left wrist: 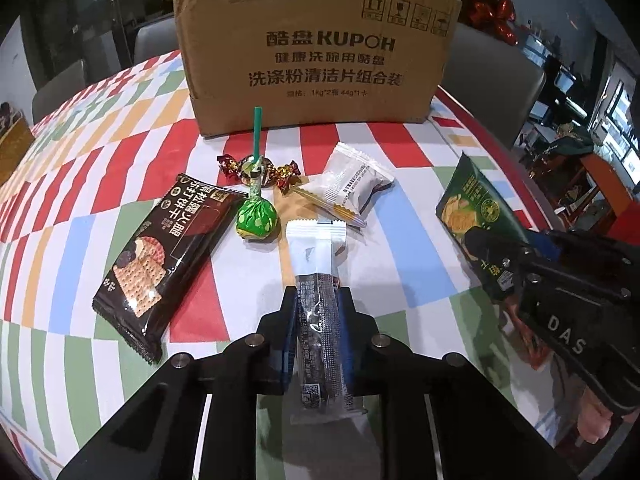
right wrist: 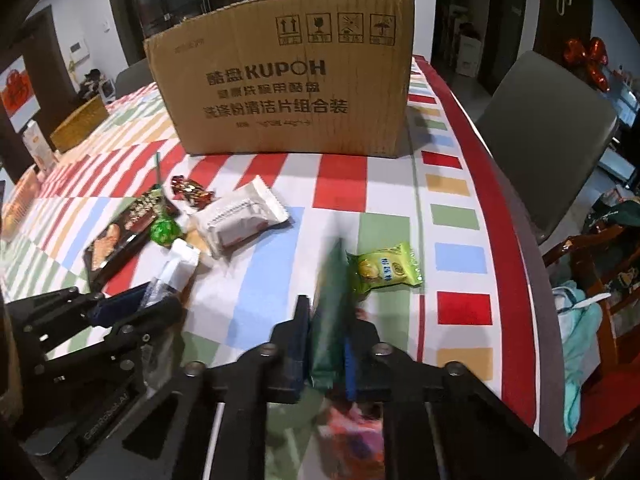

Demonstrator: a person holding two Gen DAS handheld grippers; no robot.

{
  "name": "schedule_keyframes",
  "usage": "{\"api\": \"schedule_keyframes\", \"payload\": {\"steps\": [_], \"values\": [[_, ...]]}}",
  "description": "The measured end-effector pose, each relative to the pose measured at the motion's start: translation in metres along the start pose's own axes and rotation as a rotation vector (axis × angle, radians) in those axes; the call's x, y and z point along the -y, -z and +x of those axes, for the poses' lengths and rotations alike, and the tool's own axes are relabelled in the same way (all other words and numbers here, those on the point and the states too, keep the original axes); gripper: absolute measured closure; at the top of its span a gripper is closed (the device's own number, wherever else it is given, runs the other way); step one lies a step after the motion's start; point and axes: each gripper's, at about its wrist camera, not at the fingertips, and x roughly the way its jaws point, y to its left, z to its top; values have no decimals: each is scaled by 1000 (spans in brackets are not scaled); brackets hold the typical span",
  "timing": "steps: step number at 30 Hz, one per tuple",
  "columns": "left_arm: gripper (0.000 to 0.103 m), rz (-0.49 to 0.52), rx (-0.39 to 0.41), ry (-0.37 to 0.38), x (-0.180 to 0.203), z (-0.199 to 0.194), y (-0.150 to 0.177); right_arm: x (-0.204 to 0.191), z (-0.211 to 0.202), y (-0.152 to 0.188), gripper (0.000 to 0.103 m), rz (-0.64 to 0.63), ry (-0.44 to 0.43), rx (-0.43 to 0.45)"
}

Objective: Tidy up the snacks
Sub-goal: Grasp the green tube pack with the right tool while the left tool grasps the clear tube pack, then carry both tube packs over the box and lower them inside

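- Snacks lie scattered on the checked tablecloth (left wrist: 100,184) in front of the cardboard box (left wrist: 316,52): a dark cracker pack (left wrist: 160,256), a green lollipop (left wrist: 257,216), foil candies (left wrist: 288,174) and a white pouch (left wrist: 352,184).
- The left gripper (left wrist: 318,300) pinches a black-and-white stick sachet (left wrist: 318,280), held lengthwise between its fingers.
- The right gripper (right wrist: 328,328) clamps a dark green packet (right wrist: 332,312) edge-on; only the left wrist view shows its printed face (left wrist: 476,208).
- Only the right wrist view shows a lime-green packet (right wrist: 384,268), lying just beyond the clamped one near the table's red border.
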Motion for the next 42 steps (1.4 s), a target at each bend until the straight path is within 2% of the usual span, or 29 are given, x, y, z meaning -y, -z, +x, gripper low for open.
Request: {"api": "schedule_keyframes", "payload": {"steps": [7,19,32,42], "values": [[84,-6,40,1,0,-19,1,0,-7,3,90,13,-14,19],[84,-9,137,45,7,-60,-14,-3,-43,-8,90,12,-57,91],[84,-10,251,29,5,-101,-66,-1,-78,-52,90,5,-107,194],[84,-2,322,19,-4,-121,-116,-1,-100,-104,90,-21,-115,268]]}}
